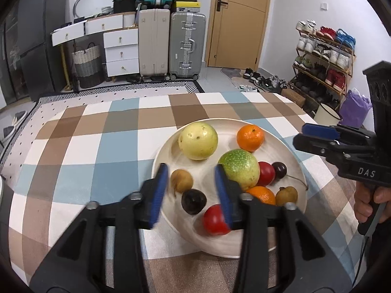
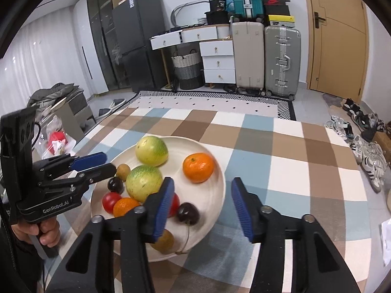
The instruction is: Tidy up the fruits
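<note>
All fruits lie mixed on the plate [image 1: 168, 151]; sorting looks unstarted. Left gripper [image 1: 193, 190] and right gripper [image 2: 202, 202] both gape, released and empty.

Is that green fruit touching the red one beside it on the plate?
Touching. In the left wrist view the green fruit overlaps and presses against the red fruit with no gap showing on the plate.

The left gripper's fingers [image 1: 226, 195] hide part of a red fruit [image 1: 213, 221].
</note>
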Demonstrator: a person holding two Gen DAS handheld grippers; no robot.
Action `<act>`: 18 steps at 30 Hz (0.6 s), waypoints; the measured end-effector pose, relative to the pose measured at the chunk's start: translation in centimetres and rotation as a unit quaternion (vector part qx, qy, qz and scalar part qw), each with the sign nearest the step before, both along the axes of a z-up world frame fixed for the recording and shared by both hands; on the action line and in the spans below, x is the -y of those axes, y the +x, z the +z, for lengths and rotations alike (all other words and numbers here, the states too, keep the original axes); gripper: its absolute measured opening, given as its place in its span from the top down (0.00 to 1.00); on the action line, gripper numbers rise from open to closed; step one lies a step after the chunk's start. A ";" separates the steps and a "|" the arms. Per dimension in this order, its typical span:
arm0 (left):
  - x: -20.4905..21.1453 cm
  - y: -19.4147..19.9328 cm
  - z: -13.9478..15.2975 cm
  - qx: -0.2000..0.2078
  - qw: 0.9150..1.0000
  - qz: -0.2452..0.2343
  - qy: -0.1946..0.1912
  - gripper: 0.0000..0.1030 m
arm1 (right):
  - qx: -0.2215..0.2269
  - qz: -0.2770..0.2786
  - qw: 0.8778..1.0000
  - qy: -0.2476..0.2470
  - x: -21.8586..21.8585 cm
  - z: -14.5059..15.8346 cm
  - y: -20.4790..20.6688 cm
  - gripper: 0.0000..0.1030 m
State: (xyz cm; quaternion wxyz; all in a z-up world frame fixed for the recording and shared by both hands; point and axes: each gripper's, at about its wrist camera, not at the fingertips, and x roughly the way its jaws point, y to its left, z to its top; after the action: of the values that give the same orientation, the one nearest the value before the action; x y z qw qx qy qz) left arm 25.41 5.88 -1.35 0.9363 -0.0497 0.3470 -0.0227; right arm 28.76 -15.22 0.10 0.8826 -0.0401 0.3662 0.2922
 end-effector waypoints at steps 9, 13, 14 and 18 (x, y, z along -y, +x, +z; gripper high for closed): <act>-0.9 -2.4 1.2 0.023 0.999 0.029 0.008 0.07 | -0.004 0.012 1.000 0.009 0.1 0.2 -1.8 0.00; -0.4 -4.2 2.2 0.050 0.998 0.026 0.015 0.01 | 0.004 0.027 1.000 0.010 0.3 0.1 -3.6 0.00; -0.2 -4.6 2.3 0.051 0.998 0.025 0.019 0.01 | 0.004 0.027 1.000 0.013 0.4 0.1 -3.9 0.00; 0.6 -6.6 2.4 0.062 0.997 0.028 0.031 0.01 | 0.013 0.024 0.999 0.038 1.5 0.6 -5.6 0.00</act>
State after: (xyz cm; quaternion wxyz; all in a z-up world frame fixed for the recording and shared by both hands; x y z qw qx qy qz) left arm 18.81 5.24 1.06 0.9573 -0.0288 0.2874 0.0108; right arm 23.20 -16.76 0.68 0.8809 -0.0189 0.3426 0.3261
